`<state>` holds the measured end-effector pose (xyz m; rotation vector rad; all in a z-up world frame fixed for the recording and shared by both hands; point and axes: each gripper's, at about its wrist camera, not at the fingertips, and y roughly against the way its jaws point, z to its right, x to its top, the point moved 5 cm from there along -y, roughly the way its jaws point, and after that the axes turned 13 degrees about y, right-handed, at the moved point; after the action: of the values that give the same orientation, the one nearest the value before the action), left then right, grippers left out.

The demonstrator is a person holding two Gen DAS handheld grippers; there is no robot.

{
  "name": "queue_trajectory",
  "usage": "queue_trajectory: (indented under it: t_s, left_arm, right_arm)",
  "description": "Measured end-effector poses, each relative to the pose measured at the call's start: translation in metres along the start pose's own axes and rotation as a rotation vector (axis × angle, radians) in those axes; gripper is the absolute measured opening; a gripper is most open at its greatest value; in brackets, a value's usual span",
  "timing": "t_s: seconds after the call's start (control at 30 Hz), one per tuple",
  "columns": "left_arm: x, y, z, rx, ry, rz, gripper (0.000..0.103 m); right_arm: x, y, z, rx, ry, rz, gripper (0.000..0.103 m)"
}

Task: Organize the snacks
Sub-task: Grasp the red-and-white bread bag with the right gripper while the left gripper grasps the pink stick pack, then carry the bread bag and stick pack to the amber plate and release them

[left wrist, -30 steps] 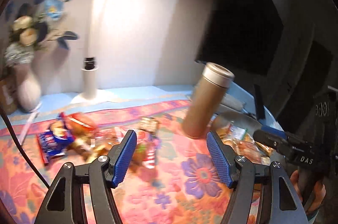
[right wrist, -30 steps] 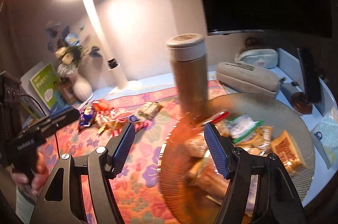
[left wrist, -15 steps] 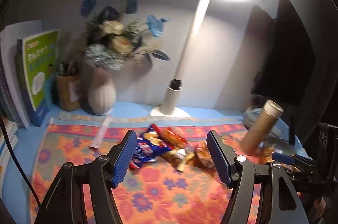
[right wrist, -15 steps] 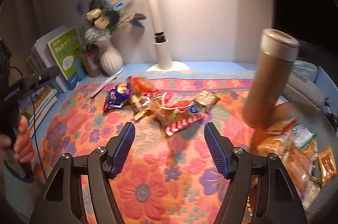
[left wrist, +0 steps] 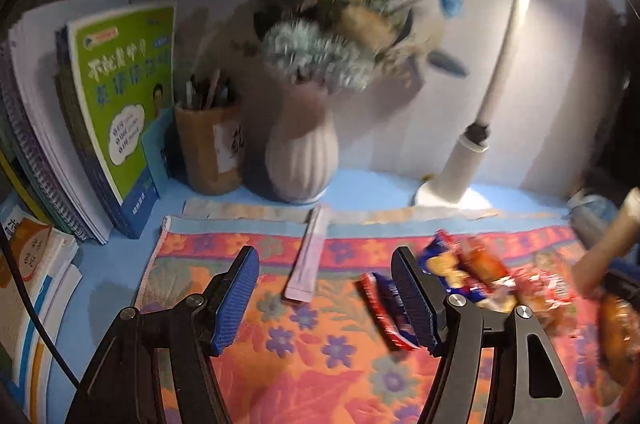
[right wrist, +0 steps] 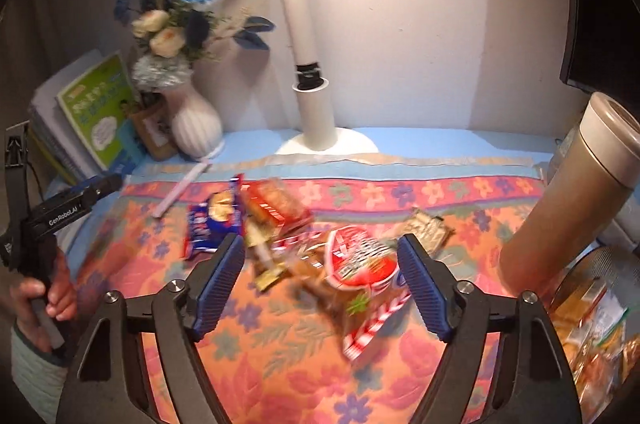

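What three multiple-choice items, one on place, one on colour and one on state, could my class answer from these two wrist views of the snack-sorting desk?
1. Where does the white ribbed vase stand?
A. On the floral mat
B. On the blue desk behind the mat, beside the green book
C. Inside the metal bowl

2. What colour are the pads on the fingers of the right tool?
A. Blue
B. Red
C. Yellow

3. What state is the left tool in?
A. Shut on a snack packet
B. Shut on the tan flask
C. Open, holding nothing

Answers:
1 B: the vase sits on bare blue desk past the floral mat, next to the green book.
2 A: both finger pads show ribbed blue.
3 C: its jaws stand wide apart over the mat, nothing between them.
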<state>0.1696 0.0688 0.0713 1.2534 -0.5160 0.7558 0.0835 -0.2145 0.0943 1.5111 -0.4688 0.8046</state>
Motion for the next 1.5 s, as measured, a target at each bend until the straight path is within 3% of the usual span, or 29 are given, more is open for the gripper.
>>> queue_trajectory:
  t_s: [0.1, 0.27, 0.43, 0.63, 0.67, 0.77, 0.83, 0.9, 1.07, 1.23, 1.5]
  left_arm:
    - [-0.005, -0.042, -0.004, 0.053, -0.017, -0.058, 0.066]
    - [-0.012, -0.094, -0.019, 0.07, 0.04, -0.144, 0.066]
    - [-0.017, -0.118, -0.028, 0.05, 0.074, -0.182, 0.066]
    - [-0.021, -0.126, -0.017, 0.087, -0.003, -0.182, 0.066]
    - [-0.023, -0.126, -0.016, 0.098, -0.017, -0.178, 0.065]
    - [-0.024, -0.127, -0.011, 0.112, -0.05, -0.165, 0.049]
    - [-0.025, -0.125, -0.009, 0.108, -0.062, -0.156, 0.031]
    - [-0.026, -0.119, -0.007, 0.108, -0.069, -0.148, 0.022]
    - [-0.031, -0.102, -0.004, 0.104, -0.072, -0.126, 0.021]
    - [-0.041, -0.054, 0.006, 0.056, -0.083, -0.072, 0.021]
    - [-0.091, 0.016, 0.03, -0.044, -0.097, -0.035, 0.021]
  right_arm:
    - [-0.004, -0.023, 0.014, -0.029, -0.008, -0.065, 0.079]
    - [-0.022, -0.055, 0.028, 0.028, -0.068, -0.152, 0.079]
    - [-0.03, -0.072, 0.027, 0.05, -0.063, -0.193, 0.079]
    - [-0.038, -0.085, 0.022, 0.084, -0.053, -0.214, 0.081]
    - [-0.038, -0.088, 0.021, 0.096, -0.055, -0.216, 0.081]
    - [-0.041, -0.091, 0.017, 0.127, -0.057, -0.225, 0.081]
    - [-0.042, -0.09, 0.015, 0.132, -0.051, -0.229, 0.081]
    - [-0.043, -0.087, 0.012, 0.138, -0.043, -0.231, 0.081]
    - [-0.05, -0.081, 0.003, 0.135, -0.01, -0.236, 0.082]
    - [-0.059, -0.085, -0.007, 0.139, 0.015, -0.247, 0.082]
    - [-0.079, -0.052, -0.016, 0.159, 0.011, -0.194, 0.072]
